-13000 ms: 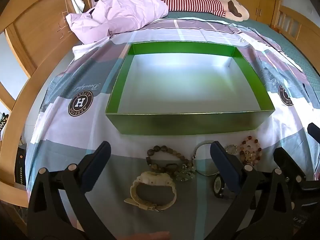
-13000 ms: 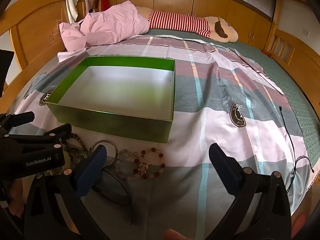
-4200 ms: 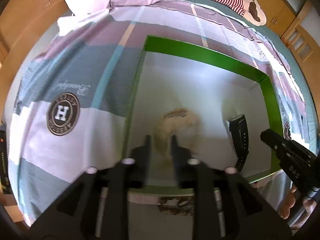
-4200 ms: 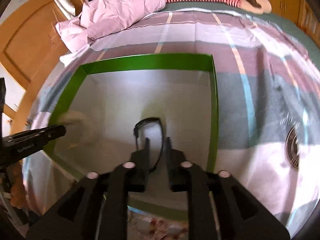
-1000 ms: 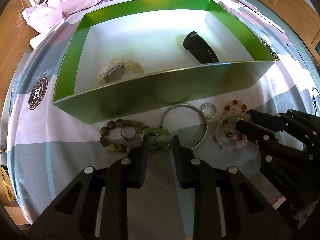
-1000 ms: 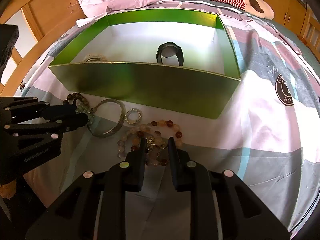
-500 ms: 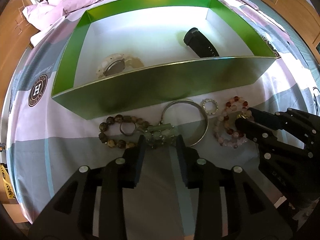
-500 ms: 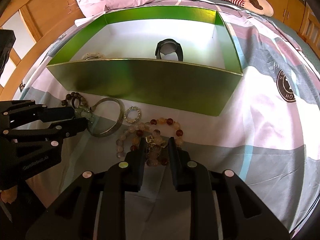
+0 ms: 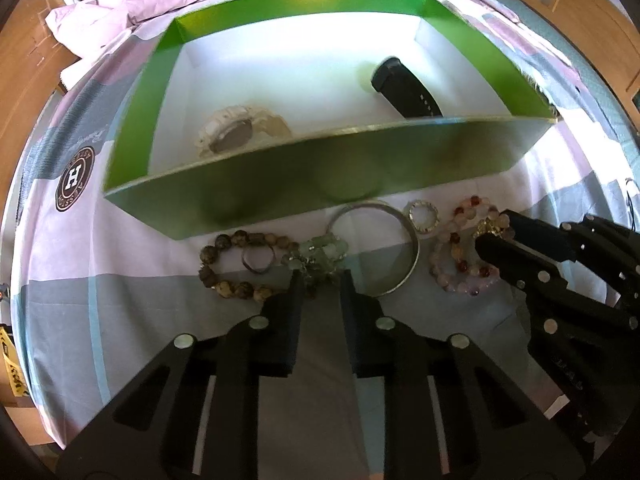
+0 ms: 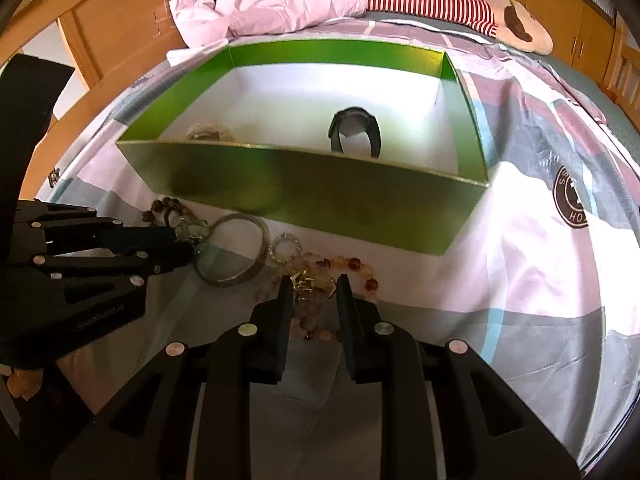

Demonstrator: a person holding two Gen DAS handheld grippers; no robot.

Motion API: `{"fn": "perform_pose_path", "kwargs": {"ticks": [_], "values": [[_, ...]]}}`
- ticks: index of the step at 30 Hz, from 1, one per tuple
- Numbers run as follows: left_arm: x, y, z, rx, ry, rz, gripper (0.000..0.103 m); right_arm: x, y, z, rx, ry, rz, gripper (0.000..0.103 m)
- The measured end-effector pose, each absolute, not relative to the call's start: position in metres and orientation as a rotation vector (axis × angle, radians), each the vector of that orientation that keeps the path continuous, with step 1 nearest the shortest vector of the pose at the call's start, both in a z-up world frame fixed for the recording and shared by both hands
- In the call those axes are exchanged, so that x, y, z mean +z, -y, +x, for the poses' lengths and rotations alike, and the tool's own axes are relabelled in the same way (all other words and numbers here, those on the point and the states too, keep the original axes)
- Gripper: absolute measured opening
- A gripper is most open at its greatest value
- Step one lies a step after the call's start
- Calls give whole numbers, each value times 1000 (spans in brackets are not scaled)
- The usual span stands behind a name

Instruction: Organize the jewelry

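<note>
Left gripper (image 9: 318, 278), jaws just narrowed, nearly shut on the pale green bead bracelet (image 9: 322, 250) lying on the bedspread (image 9: 120, 312) before the green box (image 9: 280, 184). Right gripper (image 10: 312, 286) jaws narrow, pinching the pink-and-red bead bracelet (image 10: 352, 266) at its gold charm. Cream watch (image 9: 236, 134) and black watch (image 9: 408, 88) lie in the box; silver bangle (image 9: 400, 240) between the grippers.

cream watch (image 10: 208, 132) half hidden by box wall (image 10: 304, 184)

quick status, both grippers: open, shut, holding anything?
Left gripper: jaws just closed further, shut on the pale green bead bracelet.
Right gripper: shut on the pink-and-amber bead bracelet, at its gold charm.
</note>
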State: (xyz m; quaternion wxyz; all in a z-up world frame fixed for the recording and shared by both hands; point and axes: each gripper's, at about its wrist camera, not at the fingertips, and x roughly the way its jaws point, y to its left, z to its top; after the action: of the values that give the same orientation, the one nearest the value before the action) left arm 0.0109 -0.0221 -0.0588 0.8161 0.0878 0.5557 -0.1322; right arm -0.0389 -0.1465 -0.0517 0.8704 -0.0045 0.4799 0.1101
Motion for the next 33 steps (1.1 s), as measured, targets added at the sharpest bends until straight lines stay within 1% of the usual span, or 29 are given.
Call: {"fn": "perform_pose_path", "kwargs": {"ticks": [4,6,11,14,15,19,21,27,33], "values": [[-50,13,14,-271,-1172,156,12,-51,149,-38,224,-1003,3,23],[-43,5,17,-274,-1174,131,8,-52,149,-37,217,-1011,5,23],[-35,-24,27,-243,-1183,35,8,-51,155,-36,193,-1015,21,23],[-38,-34,31,-232,-1211,-16,12,-52,156,-35,186,-1022,28,23],[-40,-35,32,-229,-1218,-24,16,-53,156,-35,183,-1023,27,23],[-46,-24,30,-242,-1219,23,25,-53,156,-34,180,-1025,25,23],[-48,-22,30,-223,-1217,45,34,-53,156,-34,175,-1025,26,23],[-54,-48,41,-151,-1256,-49,34,-55,169,-29,122,-1045,61,23],[-62,-54,45,-115,-1289,-51,35,-53,172,-30,119,-1037,68,23]]}}
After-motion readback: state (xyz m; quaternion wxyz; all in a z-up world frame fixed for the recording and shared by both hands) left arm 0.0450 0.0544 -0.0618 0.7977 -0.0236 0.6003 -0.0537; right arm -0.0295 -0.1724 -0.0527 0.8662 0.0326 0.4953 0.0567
